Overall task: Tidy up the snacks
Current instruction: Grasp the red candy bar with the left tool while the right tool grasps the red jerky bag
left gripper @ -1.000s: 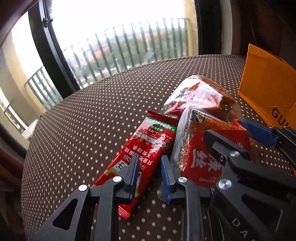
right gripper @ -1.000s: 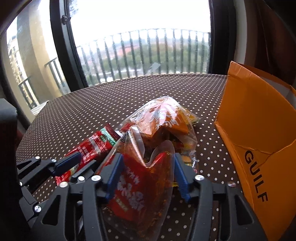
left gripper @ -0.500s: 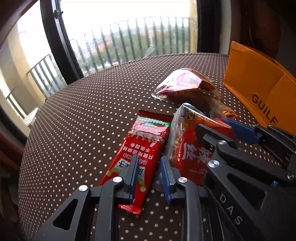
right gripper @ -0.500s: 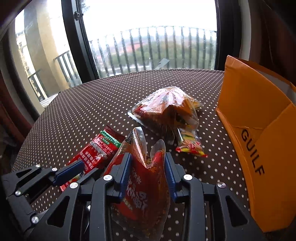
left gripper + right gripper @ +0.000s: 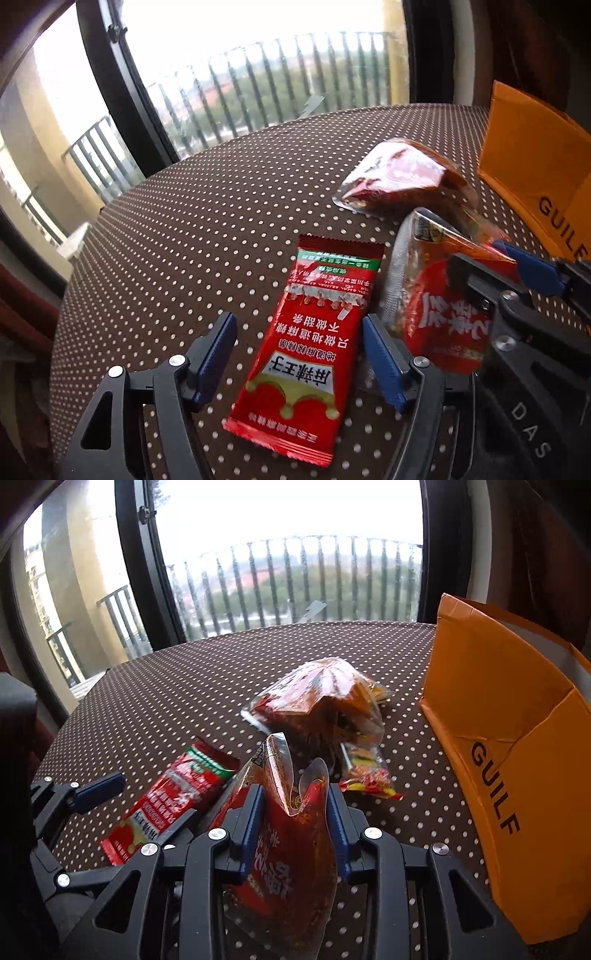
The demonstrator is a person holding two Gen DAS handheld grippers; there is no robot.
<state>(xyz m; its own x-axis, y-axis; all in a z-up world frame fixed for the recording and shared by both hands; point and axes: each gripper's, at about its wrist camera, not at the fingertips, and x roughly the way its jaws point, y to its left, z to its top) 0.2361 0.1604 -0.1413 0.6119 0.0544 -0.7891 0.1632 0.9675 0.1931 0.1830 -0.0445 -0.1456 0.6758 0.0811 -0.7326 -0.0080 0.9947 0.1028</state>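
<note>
While the left gripper (image 5: 297, 363) angles down at the brown white-dotted tabletop (image 5: 192, 236), its jaws are opening, straddling the flat red foil snack packet (image 5: 306, 354) without pressing it. The right gripper (image 5: 295, 823), pitched down likewise, has jaws clamped on the crumpled red-and-clear plastic snack pouch (image 5: 288, 853), lifted beside that packet. A clear bag of reddish snacks (image 5: 317, 701) lies beyond, with the orange cardboard box (image 5: 517, 746) standing at right.
</note>
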